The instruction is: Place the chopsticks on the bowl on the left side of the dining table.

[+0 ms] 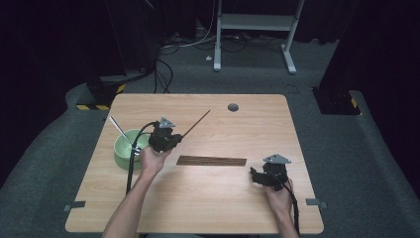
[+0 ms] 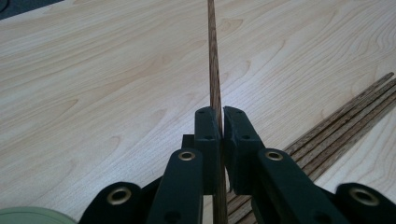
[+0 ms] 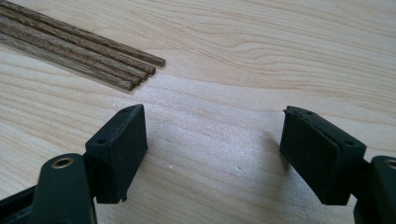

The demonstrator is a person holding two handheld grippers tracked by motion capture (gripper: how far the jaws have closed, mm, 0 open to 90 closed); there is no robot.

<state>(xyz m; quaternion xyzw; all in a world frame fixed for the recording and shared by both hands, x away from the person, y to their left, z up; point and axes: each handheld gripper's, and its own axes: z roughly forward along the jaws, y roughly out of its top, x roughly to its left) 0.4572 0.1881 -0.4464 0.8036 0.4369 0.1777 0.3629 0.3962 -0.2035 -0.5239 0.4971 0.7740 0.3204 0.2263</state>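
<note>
One chopstick [image 2: 214,70] is clamped in the left hand-held gripper [image 2: 222,122] above the table [image 1: 223,198]; the right hand-held gripper [image 3: 212,154] is held wide apart.

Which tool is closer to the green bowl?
Left. The left tool is right beside the green bowl, just to its right, pinching one brown stick. The right tool sits far across the table, past the pile of sticks, open.

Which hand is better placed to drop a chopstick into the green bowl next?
Left. The left gripper is shut on a chopstick and sits right beside the green bowl. The right gripper is open, holding nothing, near the end of the chopstick pile.
</note>
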